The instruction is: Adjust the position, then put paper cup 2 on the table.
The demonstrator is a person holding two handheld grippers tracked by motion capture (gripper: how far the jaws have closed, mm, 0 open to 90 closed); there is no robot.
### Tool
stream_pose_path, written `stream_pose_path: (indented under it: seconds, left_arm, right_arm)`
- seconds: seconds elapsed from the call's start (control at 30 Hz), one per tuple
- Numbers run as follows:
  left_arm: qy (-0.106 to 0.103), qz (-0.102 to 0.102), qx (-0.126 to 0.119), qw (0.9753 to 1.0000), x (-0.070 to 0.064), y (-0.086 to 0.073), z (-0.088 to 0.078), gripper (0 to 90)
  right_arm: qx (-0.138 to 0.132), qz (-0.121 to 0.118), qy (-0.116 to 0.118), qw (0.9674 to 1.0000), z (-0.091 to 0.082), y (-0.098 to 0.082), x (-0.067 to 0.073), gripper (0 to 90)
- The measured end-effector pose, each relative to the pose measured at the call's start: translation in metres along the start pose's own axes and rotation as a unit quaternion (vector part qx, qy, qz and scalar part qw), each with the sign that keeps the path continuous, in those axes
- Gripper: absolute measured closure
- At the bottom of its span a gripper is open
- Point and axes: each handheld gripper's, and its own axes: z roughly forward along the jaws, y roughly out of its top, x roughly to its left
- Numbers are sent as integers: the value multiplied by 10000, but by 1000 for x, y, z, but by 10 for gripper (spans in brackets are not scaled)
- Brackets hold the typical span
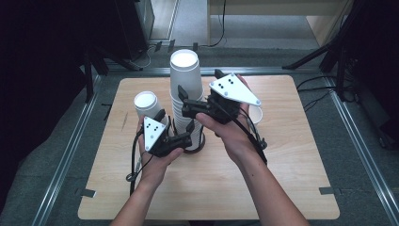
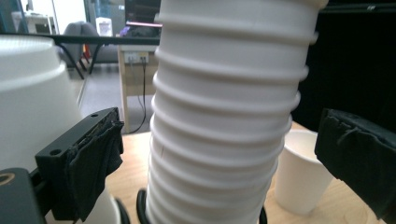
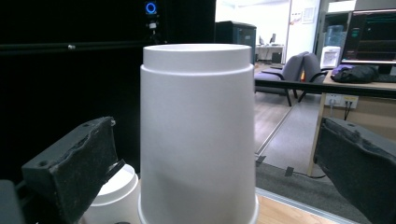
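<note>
1. The person's forearms come in over the near edge of the wooden table (image 1: 263, 188), one hand under each gripper.
2. The left gripper (image 1: 186, 134) sits nearest, left of the table's middle. Its jaws stand wide, one on each side of the lower part of the stack of white paper cups (image 1: 186, 94). In the left gripper view the ribbed rims of the stack (image 2: 224, 121) fill the gap between the two padded jaws, and neither pad is seen to touch it.
3. The stack stands upside down near the middle of the table, its foot inside a dark ring (image 1: 195, 148) that lies on the wood.
4. The right gripper (image 1: 183, 101) is held higher and just behind, at the upper part of the stack. Its jaws are also spread wide around the top cup (image 3: 198, 135), with clear gaps on both sides in the right gripper view.
5. A single upturned cup (image 1: 147, 106) stands just left of the stack, beside the left gripper.
6. An open cup (image 1: 255, 114) stands upright right of the stack, partly hidden by the right hand; in the left gripper view it shows beyond the stack (image 2: 299, 172).
7. Past the table's far edge lie grey floor and dark stand legs.
</note>
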Motion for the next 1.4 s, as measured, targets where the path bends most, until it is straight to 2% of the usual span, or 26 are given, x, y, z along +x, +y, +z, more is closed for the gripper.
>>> stream_pose_path:
  seconds: [0.17, 0.43, 0.53, 0.83, 0.93, 1.07, 1.4]
  left_arm:
    - [-10, 55, -67, 10000, -2, 10, 8, 12]
    - [19, 178, -208, 9996, -7, 25, 16, 12]
    - [-29, 103, -239, 9997, -7, 29, 20, 11]
    - [38, 60, -127, 9999, -8, 31, 32, 11]
    - [46, 129, -47, 9999, -9, 29, 37, 11]
    - [62, 118, -91, 9999, -10, 28, 38, 18]
    - [53, 137, -73, 9999, -9, 28, 38, 34]
  right_arm:
    - [124, 0, 84, 9999, 13, 6, 4, 0]
    - [275, 38, 211, 9994, 27, 11, 2, 0]
    - [318, -45, 238, 9992, 31, 12, 1, 0]
    - [406, 39, 314, 9987, 40, 6, -4, 0]
    - [433, 41, 292, 9986, 43, 3, -5, 0]
    - [462, 127, 266, 9985, 46, 1, -7, 1]
    - [476, 268, 477, 9974, 51, -4, -6, 118]
